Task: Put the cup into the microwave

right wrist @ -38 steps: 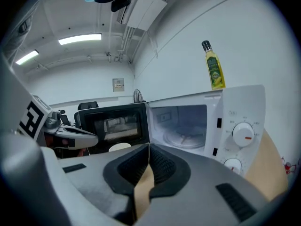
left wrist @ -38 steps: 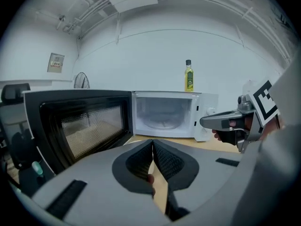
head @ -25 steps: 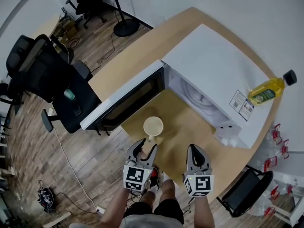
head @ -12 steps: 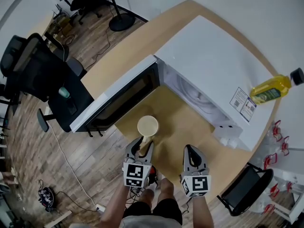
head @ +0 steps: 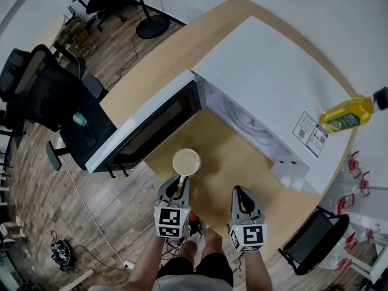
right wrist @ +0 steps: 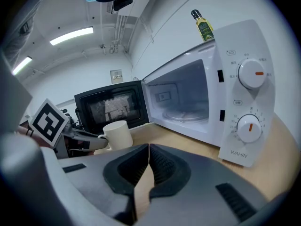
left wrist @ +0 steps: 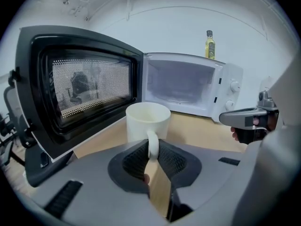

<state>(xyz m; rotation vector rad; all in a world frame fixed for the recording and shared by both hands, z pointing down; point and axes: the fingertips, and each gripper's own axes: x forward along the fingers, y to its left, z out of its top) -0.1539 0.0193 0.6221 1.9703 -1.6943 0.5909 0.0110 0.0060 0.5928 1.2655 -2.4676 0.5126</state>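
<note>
A cream cup (head: 186,161) stands on the wooden table (head: 267,193) in front of the white microwave (head: 273,83), whose door (head: 145,126) hangs wide open to the left. My left gripper (head: 180,183) is closing its jaws from the near side, and its pads press on the handle (left wrist: 153,144) of the cup (left wrist: 147,121). My right gripper (head: 240,194) hovers over the table to the right of the cup. Its jaws (right wrist: 148,147) meet with nothing between them. The right gripper view shows the cup (right wrist: 117,134) at the left and the microwave's bare cavity (right wrist: 183,102).
A yellow oil bottle (head: 345,115) lies on top of the microwave at the right. Black office chairs (head: 42,90) stand on the wood floor to the left, beyond the open door. The table's near edge runs just under both grippers.
The left jaws stood wide around the cup's handle and have since closed onto it. Both grippers have sunk a little. The cup stays in its place.
</note>
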